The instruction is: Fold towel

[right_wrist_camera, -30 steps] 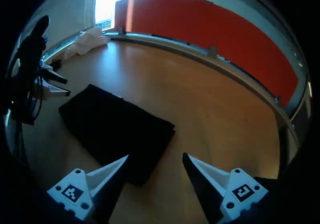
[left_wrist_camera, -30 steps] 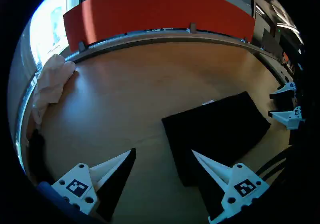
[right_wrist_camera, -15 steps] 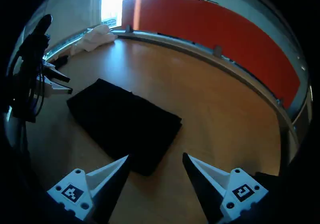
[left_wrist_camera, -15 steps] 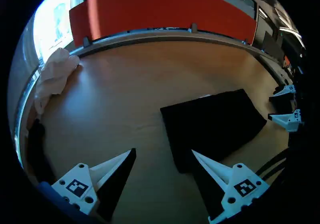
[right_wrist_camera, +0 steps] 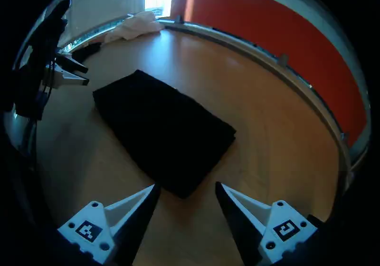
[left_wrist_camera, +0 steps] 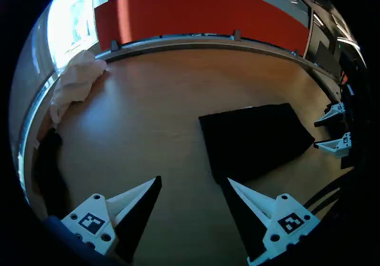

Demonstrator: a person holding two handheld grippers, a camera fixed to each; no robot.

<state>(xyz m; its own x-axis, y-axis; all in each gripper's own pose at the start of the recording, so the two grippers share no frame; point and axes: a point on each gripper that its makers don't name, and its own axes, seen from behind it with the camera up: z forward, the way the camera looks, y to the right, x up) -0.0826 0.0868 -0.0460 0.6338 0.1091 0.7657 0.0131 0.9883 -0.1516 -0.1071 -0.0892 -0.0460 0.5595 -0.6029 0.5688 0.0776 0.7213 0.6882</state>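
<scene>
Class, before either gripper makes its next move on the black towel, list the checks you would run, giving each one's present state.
1. Left gripper open and holding nothing: ok.
2. Right gripper open and holding nothing: ok.
3. Black towel lies flat on the table as a neat rectangle: ok.
4. Pale cloth at the far edge lies well apart from the towel: ok.
5. How many layers the towel already has: cannot tell.
</scene>
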